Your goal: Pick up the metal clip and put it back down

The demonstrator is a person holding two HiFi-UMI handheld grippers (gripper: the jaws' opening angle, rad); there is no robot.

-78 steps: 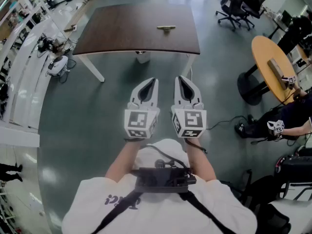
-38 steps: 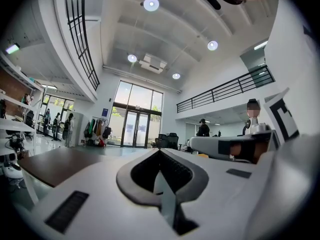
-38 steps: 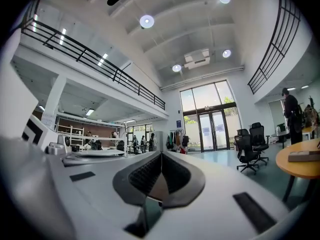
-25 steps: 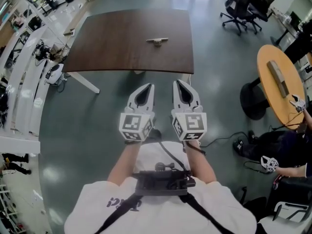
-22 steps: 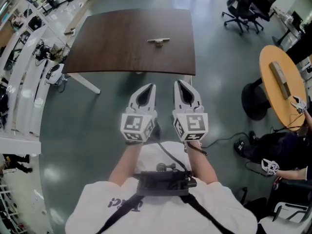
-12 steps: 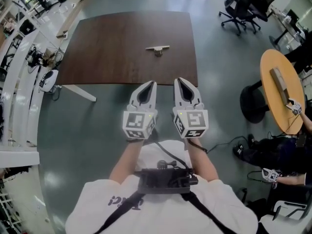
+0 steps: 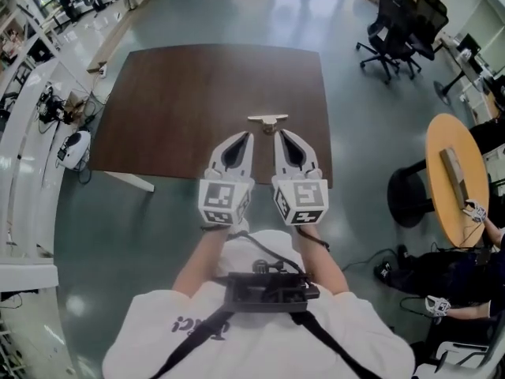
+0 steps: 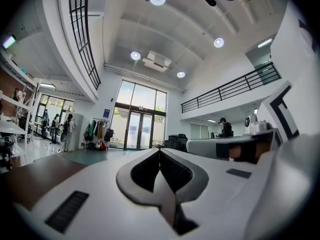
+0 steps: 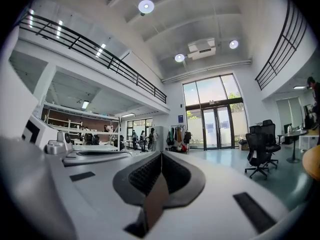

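Metal clip [image 7: 268,119] beyond right hand-held gripper [image 7: 278,133]

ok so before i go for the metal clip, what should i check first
1. Metal clip in sight on the table: ok, it lies just ahead of both gripper tips.
2. Left gripper empty: ok, jaws together, nothing between them.
3. Right gripper empty: ok, jaws together, nothing between them.
4. Jaws open for a grasp: not ok, both are shut.
5. Clip visible in a gripper view: not ok, both look level across the room.
6. Height of the tips over the tabletop: cannot tell.
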